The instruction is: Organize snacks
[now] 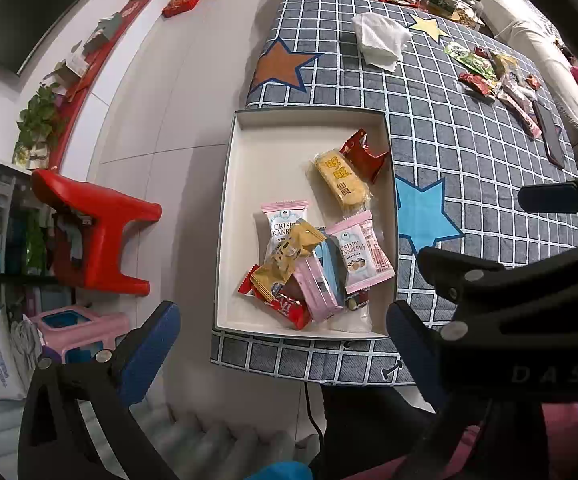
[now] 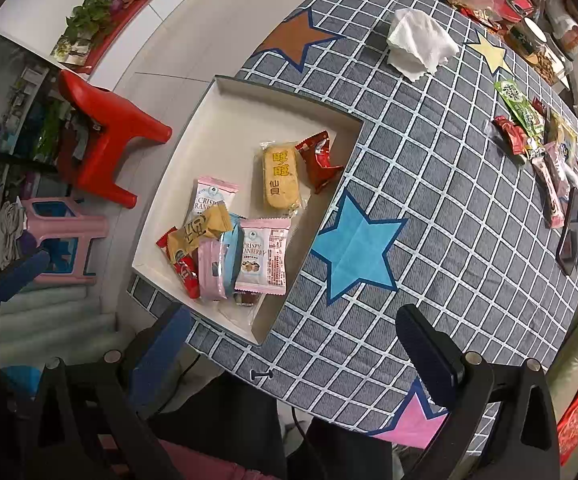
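A bench covered by a grey checked cloth with coloured stars (image 2: 429,184) stands on a pale tiled floor. At its near left corner lies a shallow white cardboard box (image 1: 245,184) holding wrapped snacks: a yellow rice cracker pack (image 1: 341,184), a red wrapper (image 1: 363,154) and pink cranberry packets (image 1: 363,254). More loose snacks (image 2: 537,136) lie near the far right edge. The left gripper (image 1: 281,332) and right gripper (image 2: 293,344) hover over the near edge, jaws wide, holding nothing
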A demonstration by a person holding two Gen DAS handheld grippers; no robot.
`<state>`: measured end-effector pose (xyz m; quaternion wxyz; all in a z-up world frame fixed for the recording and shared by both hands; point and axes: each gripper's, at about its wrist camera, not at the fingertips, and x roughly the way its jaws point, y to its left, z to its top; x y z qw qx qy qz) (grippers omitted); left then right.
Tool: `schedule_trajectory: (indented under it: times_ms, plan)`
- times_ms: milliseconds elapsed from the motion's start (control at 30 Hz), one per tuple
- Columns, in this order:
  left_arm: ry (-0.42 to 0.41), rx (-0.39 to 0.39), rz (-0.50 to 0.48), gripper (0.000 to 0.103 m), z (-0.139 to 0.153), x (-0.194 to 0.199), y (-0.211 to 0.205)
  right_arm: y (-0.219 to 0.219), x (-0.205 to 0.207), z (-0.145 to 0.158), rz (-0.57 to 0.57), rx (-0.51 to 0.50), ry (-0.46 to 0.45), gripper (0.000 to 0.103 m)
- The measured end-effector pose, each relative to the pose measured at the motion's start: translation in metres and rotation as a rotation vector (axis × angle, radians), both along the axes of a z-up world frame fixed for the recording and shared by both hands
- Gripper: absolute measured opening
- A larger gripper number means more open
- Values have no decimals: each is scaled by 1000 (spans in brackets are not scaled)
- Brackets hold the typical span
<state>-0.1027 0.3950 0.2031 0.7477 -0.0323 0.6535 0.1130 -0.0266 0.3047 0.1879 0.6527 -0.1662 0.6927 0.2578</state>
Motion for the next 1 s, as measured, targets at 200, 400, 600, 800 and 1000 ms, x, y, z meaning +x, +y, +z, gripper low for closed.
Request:
schedule_trajectory:
  times_ms: [200, 400, 600, 800, 1000]
  plan:
    - [1, 2, 0, 103, 0, 0, 0, 0, 0, 0, 0, 0, 0, 103]
    - [2, 1, -1, 103, -2, 0, 0, 0, 0, 0, 0, -1, 0, 103]
    - [2, 2, 0, 103, -1, -1, 0, 2, 1, 0, 1, -2, 0, 103]
    - [4, 0, 1, 103, -1, -1, 1, 2, -1, 0, 4, -3, 0, 103]
    - [5, 0, 0, 103, -3, -1, 1, 0, -3, -1, 5, -5, 2, 103]
